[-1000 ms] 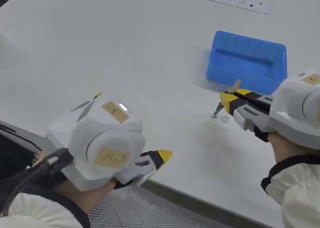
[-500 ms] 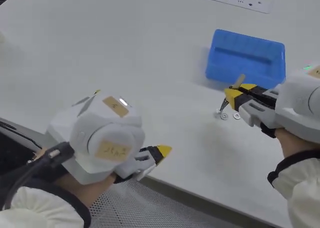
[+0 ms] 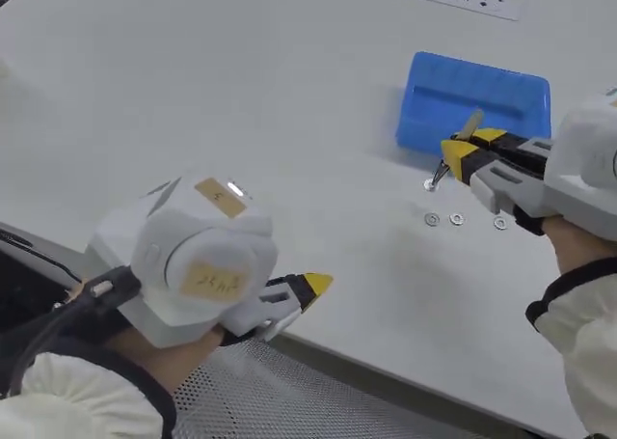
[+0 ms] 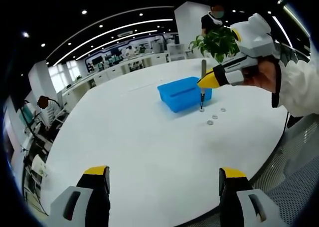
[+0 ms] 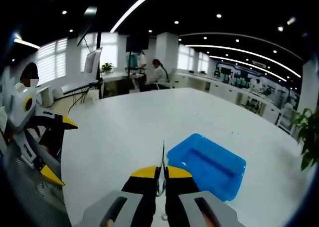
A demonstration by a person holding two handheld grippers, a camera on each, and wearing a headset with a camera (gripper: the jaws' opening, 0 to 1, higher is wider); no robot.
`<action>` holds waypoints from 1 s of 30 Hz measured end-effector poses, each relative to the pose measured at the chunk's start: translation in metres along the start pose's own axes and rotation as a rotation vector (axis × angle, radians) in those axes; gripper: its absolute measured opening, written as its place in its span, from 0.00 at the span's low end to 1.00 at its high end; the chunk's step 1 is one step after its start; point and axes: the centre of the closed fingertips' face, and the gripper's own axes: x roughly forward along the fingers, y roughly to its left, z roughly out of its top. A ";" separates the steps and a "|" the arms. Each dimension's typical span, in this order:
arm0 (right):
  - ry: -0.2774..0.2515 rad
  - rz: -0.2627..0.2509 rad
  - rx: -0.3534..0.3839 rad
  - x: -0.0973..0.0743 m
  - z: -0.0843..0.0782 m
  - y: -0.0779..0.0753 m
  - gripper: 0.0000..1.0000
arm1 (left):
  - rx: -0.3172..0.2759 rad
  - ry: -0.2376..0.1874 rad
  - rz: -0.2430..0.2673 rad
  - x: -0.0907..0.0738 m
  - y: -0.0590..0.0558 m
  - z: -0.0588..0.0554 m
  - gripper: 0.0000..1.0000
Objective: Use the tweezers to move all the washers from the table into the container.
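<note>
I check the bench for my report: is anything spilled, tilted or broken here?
Nothing stands out. The blue container sits flat on the table, three washers lie flat beside it, and the right gripper holds the tweezers.

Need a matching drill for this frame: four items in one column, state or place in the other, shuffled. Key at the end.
Items:
1. tweezers
2. washers
3. container
4. left hand-held gripper

States or places:
A. blue, sitting just beyond the washers
B. jaws wide apart, holding nothing, near the table's front edge
C. clamped in the right hand-held gripper
D. lying flat on the white table

Pairs: 1-C, 2-D, 3-A, 4-B
</note>
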 end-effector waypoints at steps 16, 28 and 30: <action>-0.083 -0.075 0.015 0.014 0.034 -0.036 0.01 | 0.007 -0.009 -0.004 -0.001 -0.001 0.002 0.92; -0.098 -0.132 0.005 0.030 0.037 -0.058 0.01 | 0.003 -0.005 -0.008 -0.001 -0.002 0.001 0.91; -0.089 -0.137 0.004 0.033 0.034 -0.061 0.01 | 0.002 -0.008 -0.005 -0.001 -0.001 0.002 0.91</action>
